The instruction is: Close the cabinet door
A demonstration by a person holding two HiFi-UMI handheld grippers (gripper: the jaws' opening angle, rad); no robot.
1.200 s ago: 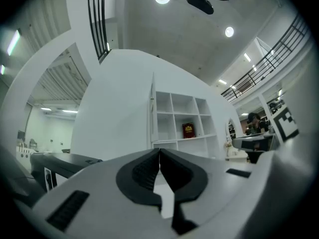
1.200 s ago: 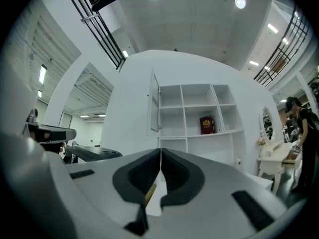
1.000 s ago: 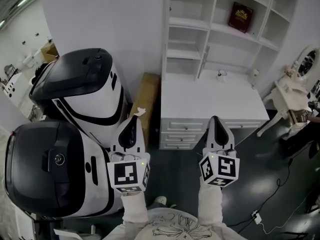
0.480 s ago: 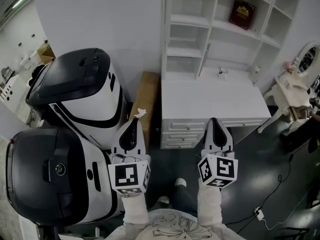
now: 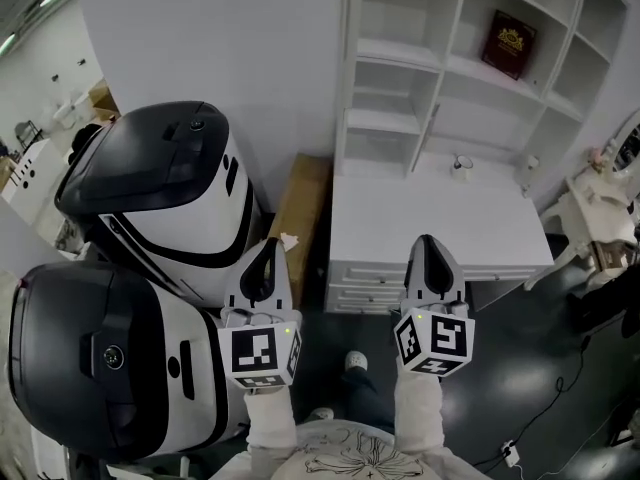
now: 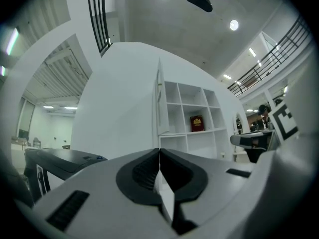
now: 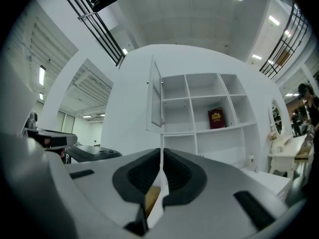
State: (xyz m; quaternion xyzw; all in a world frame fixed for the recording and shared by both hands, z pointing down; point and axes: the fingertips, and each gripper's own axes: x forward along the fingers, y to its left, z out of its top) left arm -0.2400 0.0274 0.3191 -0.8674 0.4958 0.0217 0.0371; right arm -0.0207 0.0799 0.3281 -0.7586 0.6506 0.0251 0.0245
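Closer now and shifted rightward in the head view, the white shelf unit [image 5: 447, 28] looms as the person walks up. At left stand two black-and-white machines [image 5: 170, 198]. Next comes the left gripper [image 5: 269, 243], fingers closed on nothing, then the right gripper [image 5: 428, 238], likewise closed and empty. Both point level, probably just carried ahead for the approach. Beyond them the cabinet door [image 7: 155, 101] hangs swung open from the unit's upper-left compartment, well apart from both grippers.
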